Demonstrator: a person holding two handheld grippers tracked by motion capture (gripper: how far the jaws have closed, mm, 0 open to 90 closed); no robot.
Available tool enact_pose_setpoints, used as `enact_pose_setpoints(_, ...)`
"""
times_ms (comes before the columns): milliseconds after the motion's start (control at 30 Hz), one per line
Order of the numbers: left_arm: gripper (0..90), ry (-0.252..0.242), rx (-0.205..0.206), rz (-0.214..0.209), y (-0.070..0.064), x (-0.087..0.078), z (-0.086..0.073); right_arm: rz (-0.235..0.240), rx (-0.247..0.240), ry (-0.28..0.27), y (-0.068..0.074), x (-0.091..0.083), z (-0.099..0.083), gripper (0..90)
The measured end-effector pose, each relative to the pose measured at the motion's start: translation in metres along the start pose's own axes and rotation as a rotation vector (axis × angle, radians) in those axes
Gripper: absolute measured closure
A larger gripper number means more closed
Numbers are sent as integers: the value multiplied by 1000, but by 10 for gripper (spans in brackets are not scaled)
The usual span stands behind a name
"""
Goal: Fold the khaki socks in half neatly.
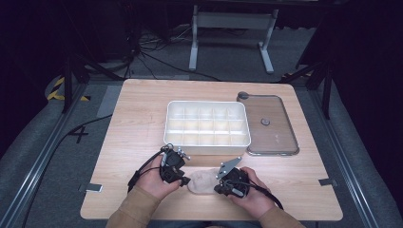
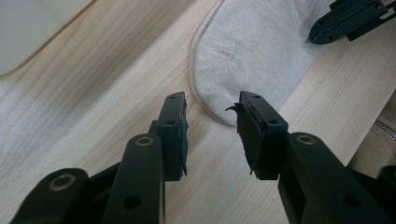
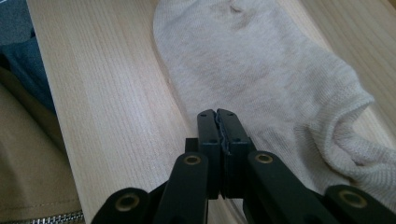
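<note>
a beige sock (image 1: 204, 182) is laid flat on the table (image 1: 133, 128) near the front edge, btwn both grippers, w/ a box (image 1: 207, 124) beyond it. left gripper (image 2: 212, 126) jaws are held apart, empty, just off the sock's rounded end. right gripper (image 3: 218, 122) jaws are pressed together at the sock's edge; whether fabric is pinched can't be told. the left jaws should be slid astride the hem, then closed squarely.

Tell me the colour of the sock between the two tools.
The sock is pale beige, clearest in the right gripper view.
</note>
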State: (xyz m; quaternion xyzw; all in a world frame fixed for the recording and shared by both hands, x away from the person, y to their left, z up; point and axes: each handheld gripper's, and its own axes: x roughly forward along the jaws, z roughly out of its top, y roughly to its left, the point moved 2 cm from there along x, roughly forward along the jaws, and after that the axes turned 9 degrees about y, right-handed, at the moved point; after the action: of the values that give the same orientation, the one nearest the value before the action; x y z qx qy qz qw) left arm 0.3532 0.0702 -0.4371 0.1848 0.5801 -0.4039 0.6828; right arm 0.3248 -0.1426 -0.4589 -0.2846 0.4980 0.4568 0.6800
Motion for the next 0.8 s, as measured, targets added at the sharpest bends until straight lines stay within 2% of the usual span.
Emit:
enact_pose_setpoints(67, 631, 1, -10, 3, 0, 1, 0, 0, 1, -1, 0, 0, 0, 895)
enact_pose_setpoints(133, 616, 11, 0, 26, -1, 5, 2, -1, 4, -6, 0, 0, -1, 895)
enact_pose_setpoints(233, 610, 20, -10, 12, -2, 11, 3, -12, -1, -8, 1, 0, -1, 894)
enact_pose_setpoints(300, 611, 27, -13, 20, -1, 14, 4, -18, -7, -4, 2, 0, -1, 894)
enact_pose_setpoints(467, 633, 15, -31, -4, -1, 19, 6, -14, -5, -6, 1, 0, -1, 893)
enact_pose_setpoints(633, 643, 20, -24, -11, -2, 24, 8, -19, -5, -7, 2, 0, -1, 893)
enact_pose_setpoints(800, 662, 20, -12, 6, -4, 26, 9, -26, -10, -6, 3, 0, -1, 893)
